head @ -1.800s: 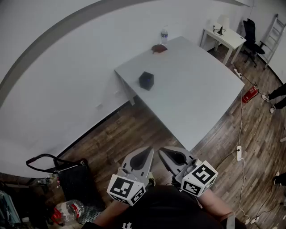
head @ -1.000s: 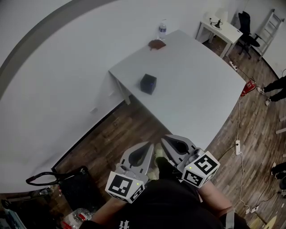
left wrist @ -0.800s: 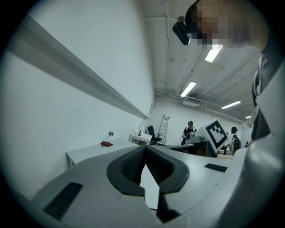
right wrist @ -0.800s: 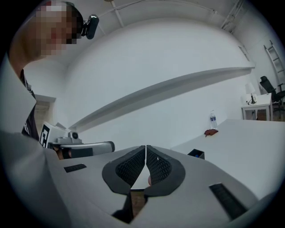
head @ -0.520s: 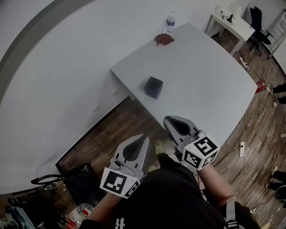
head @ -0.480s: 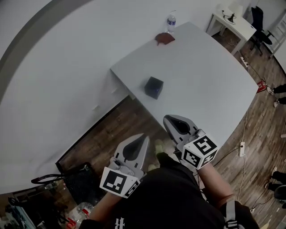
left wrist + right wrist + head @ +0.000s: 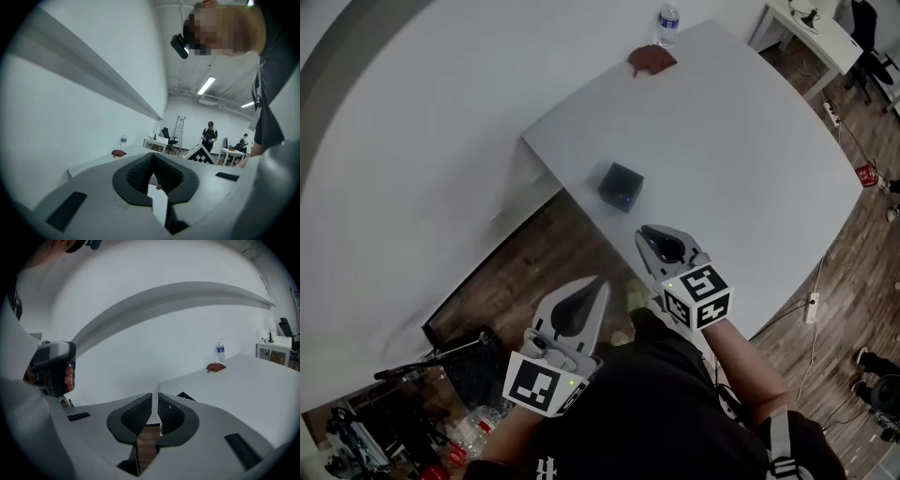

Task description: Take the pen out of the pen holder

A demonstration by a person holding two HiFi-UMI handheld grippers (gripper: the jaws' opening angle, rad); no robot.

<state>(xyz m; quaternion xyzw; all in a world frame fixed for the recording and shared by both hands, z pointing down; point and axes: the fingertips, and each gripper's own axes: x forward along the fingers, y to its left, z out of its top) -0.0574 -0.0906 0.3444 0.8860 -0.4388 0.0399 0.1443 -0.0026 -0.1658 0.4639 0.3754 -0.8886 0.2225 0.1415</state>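
Observation:
The pen holder (image 7: 621, 187), a small black cube-shaped box, stands near the front left corner of the white table (image 7: 750, 150). No pen shows in it from here. My right gripper (image 7: 645, 232) is shut and empty, over the table's near edge, a short way in front of the holder. My left gripper (image 7: 599, 281) is shut and empty, lower and to the left, over the wooden floor. In the right gripper view a dark corner of the holder (image 7: 186, 395) peeks out behind the closed jaws (image 7: 154, 398). The left gripper view (image 7: 153, 157) looks along the table, holder hidden.
A water bottle (image 7: 667, 16) and a reddish-brown crumpled thing (image 7: 652, 59) sit at the table's far corner by the white wall. Black gear (image 7: 473, 370) lies on the floor at lower left. A second white desk (image 7: 811, 23) stands far right, with a power strip (image 7: 811, 302) below.
The person has stepped up to the table, which now looks closer. The right gripper has moved forward over the table's edge toward the holder. The left gripper has stayed back and lower.

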